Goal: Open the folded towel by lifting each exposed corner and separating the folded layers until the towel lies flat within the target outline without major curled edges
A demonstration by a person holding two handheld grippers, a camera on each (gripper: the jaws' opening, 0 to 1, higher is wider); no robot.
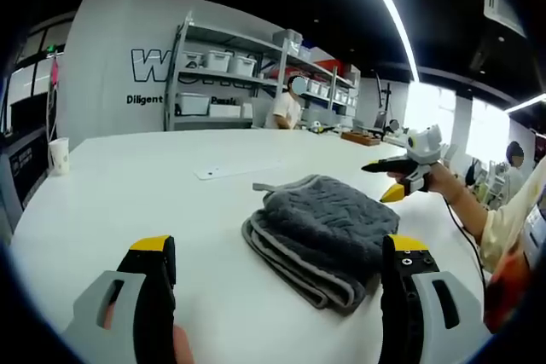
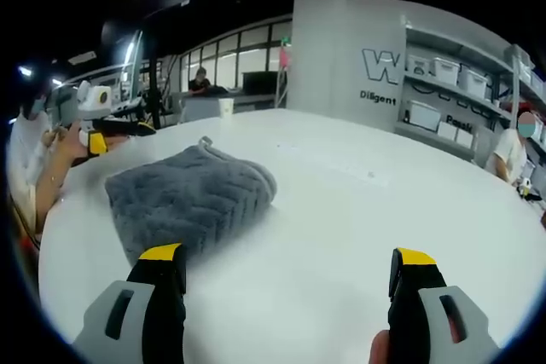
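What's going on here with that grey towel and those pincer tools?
A person holds a two-jaw gripper in each hand over a white table. A grey towel lies folded on it, not yet opened. The left gripper and the right gripper both have their jaws apart and hold nothing; neither touches the towel. A paper cup stands near the table's far edge, and shelves with bins line the back wall.

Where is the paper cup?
In the left gripper view, the cup stands at the table's far left edge, well apart from the towel.
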